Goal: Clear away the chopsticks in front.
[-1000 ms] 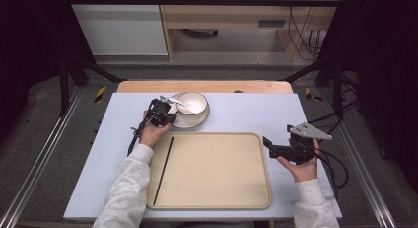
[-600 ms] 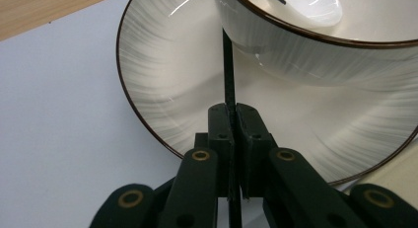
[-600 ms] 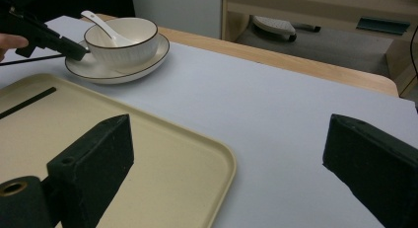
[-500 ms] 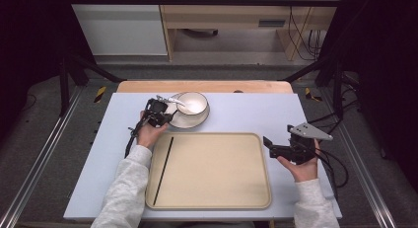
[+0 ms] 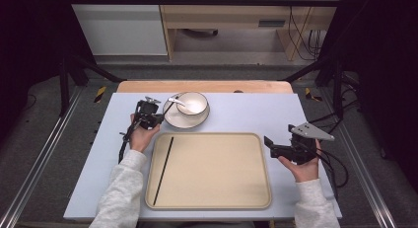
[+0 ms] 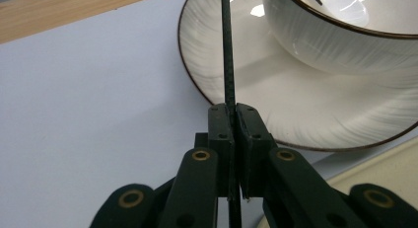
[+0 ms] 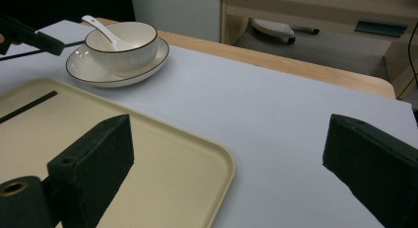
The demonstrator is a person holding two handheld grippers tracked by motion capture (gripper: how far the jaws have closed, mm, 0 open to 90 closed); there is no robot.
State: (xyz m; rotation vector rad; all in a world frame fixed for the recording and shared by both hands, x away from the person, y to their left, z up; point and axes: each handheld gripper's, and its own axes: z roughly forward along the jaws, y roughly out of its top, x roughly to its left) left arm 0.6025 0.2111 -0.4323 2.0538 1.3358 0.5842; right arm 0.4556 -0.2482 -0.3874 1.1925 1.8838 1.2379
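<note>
Now, your left gripper (image 6: 231, 120) was clamped on a thin black chopstick (image 6: 226, 50) whose long axis ran straight out ahead of its jaws over the saucer (image 6: 296, 114). The tray (image 5: 256, 173) with the second chopstick (image 5: 163, 170) lay just beside it; your right gripper (image 7: 231, 154) stood open, well apart.

A white bowl (image 5: 192, 102) with a thin dark rim is sitting on a matching white saucer (image 5: 175, 118) showing faint ribbed streaks. A beige tray (image 5: 217, 169) is carrying one black chopstick (image 5: 163, 170), while black jaws of the left gripper (image 6: 231, 120) are pinching another black, finely textured chopstick (image 6: 226, 50). Pale lavender-grey is covering the table (image 5: 246, 112), edged in light wood.
</note>
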